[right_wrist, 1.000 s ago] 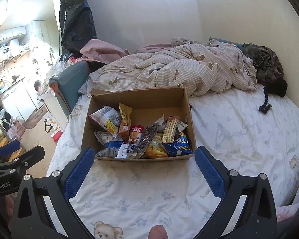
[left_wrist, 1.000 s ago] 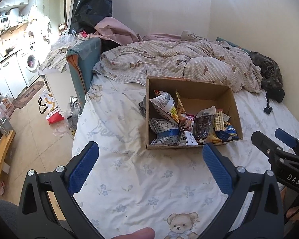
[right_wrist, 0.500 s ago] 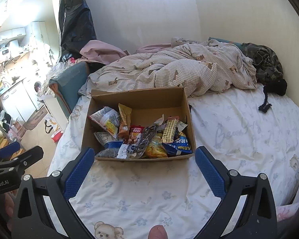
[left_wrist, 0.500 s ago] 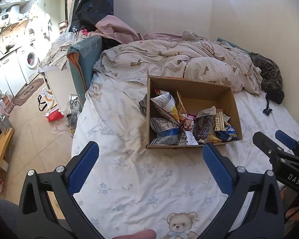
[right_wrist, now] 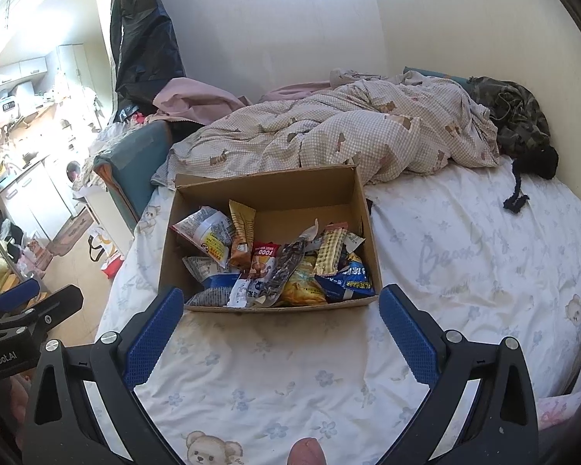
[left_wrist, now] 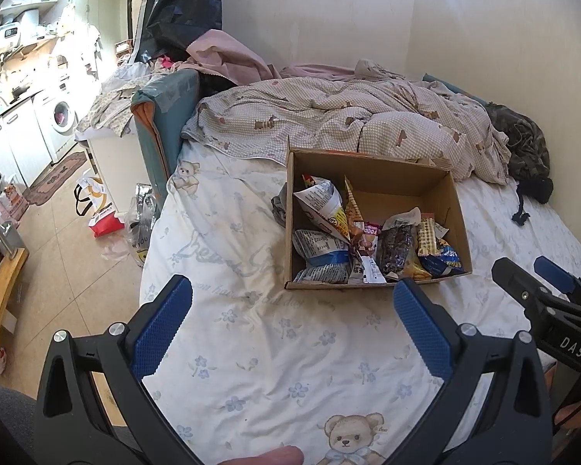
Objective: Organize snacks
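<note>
Left wrist view, from the left: kitchen with washing machine (left_wrist: pixel 63 116) far off, then bed sheet (left_wrist: pixel 275 348) printed with small blue flowers and teddy bears. Left gripper (left_wrist: pixel 290 306) spread wide over the sheet, pinching nothing. Just beyond its right pad, open cardboard box (left_wrist: pixel 372 178) on the sheet, crammed with snacks (left_wrist: pixel 368 244): crumpled white and blue packets on the left, a tall brown one upright in the middle, a dark wrapper, a yellow biscuit bar and a glossy blue bag to the right. Possibly something grey wedged against the box's outer left wall, too hidden to name. Checked quilt (left_wrist: pixel 348 120) bunched behind. At far right, right gripper (right_wrist: pixel 281 306) likewise spread and empty, just short of the box's near edge.
</note>
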Available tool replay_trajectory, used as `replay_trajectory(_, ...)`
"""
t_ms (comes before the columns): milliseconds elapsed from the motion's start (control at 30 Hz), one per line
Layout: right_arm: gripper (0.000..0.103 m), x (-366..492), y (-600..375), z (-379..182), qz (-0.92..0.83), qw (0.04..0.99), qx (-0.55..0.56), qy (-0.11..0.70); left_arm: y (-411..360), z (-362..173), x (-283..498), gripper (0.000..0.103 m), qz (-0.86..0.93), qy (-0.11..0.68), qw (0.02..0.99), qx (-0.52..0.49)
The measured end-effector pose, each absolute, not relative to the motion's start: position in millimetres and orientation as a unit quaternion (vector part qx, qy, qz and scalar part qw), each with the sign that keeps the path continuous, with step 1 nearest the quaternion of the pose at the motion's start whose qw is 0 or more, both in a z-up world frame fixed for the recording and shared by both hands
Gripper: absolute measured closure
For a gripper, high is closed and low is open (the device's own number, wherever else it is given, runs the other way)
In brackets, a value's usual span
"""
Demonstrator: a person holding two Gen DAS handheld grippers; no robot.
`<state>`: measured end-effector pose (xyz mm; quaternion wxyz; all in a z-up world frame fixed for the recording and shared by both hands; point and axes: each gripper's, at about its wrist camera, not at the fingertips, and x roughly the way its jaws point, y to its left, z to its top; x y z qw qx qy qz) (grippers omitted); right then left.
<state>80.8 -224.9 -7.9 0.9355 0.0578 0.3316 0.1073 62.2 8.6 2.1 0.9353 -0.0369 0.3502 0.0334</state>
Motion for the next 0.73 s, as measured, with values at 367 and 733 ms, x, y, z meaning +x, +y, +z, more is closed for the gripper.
replay_trajectory(367, 0.0, 80.9, -224.1, -9.8, 0.107, 0.935, 0.058, 0.334, 9.1, 2.3, 62.3, 0.0, 0.032, 0.35, 0.936, -0.036)
replay_trajectory(733, 0.0, 80.8, -223.9, -9.9, 0.108, 0.935, 0.059, 0.332, 7.9, 1.1, 60.8, 0.0, 0.029, 0.35, 0.936, -0.039)
